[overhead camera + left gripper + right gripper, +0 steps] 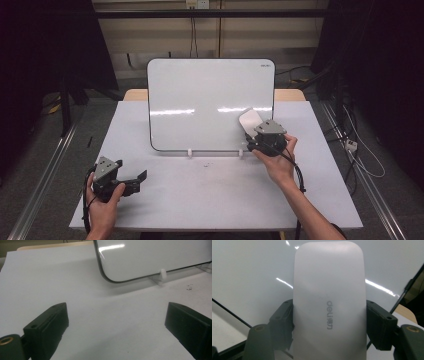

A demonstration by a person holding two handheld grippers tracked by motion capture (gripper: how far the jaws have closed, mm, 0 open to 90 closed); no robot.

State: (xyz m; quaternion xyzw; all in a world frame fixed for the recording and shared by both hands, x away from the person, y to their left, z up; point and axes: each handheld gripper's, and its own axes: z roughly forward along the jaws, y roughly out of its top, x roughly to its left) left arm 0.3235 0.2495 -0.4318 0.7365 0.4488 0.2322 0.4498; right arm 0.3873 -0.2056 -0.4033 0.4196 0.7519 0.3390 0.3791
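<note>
We see the right gripper clamped on a white eraser, its two black jaws pressing on the eraser's long sides. In the right gripper view the eraser stands up between the jaws, grey lettering running along its back, with the whiteboard just behind it. We cannot tell from the pictures whether the eraser's face touches the board surface or sits just off it. From the high view the eraser lies against the lower right part of the whiteboard, above the board's bottom edge and near its right-hand corner. The whiteboard stands upright, leaning slightly back, on small clear feet on the table. The board surface looks clean apart from light reflections.

The left gripper rests on the table, in front of the whiteboard's lower left corner and well apart from it. Its jaws stand wide apart with only bare table between them
</note>
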